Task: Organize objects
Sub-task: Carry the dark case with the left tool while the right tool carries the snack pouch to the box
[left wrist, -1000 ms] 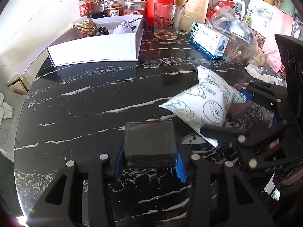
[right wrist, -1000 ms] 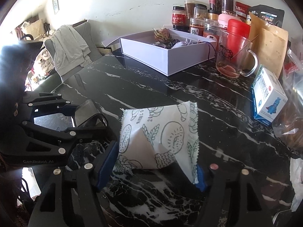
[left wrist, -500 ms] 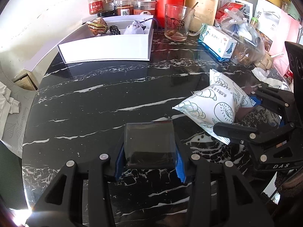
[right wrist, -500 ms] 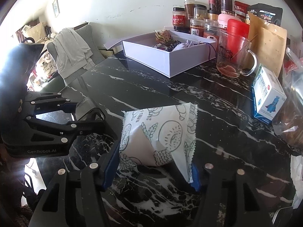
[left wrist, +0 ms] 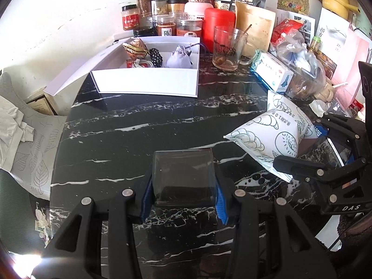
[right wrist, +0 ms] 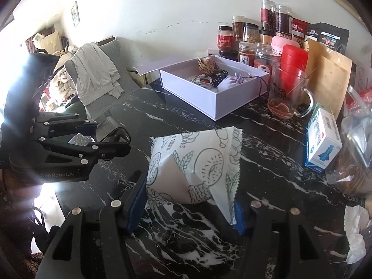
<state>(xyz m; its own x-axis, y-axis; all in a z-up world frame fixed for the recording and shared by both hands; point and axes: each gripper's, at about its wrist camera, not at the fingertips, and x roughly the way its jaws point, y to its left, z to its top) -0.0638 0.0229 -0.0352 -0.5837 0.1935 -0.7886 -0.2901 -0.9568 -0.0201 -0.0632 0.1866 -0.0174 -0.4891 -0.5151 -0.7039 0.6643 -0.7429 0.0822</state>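
Over the black marbled counter (left wrist: 130,125), a broad bare stretch lay between the two tools and the white box (left wrist: 148,81) at the back. The counter's curved left edge showed in the left wrist view, with a grey chair (left wrist: 30,144) just beyond it. Jars (left wrist: 162,11), a red canister (left wrist: 218,28), a glass mug (left wrist: 226,46), a brown pouch (left wrist: 254,30) and a blue-and-white carton (left wrist: 272,72) crowded the far and right side, leaving no free room there.

The left tool (left wrist: 183,200) was pinching a clear square case (left wrist: 183,176) by its two side walls, its blue pads (left wrist: 146,197) pressed against it. The case sat flat-faced between the jaws, its front edge toward the box.

The right tool (right wrist: 190,209) held a white printed packet (right wrist: 195,162) between its blue pads (right wrist: 137,200); its jaws had just been closing a little onto the packet, whose lower corners touched both pads. The packet stood puffed, and in the left wrist view its long axis ran slantwise up to the right, one sealed end toward the counter's middle.

"GenRobot.AI" was readable on the left tool's body in the right wrist view, "DAS" on the right tool's in the left wrist view. One jar label (left wrist: 166,32) bore the character 陈. Print on the packet and carton was too small to read.

The box stood open, with a few small items in its far half.
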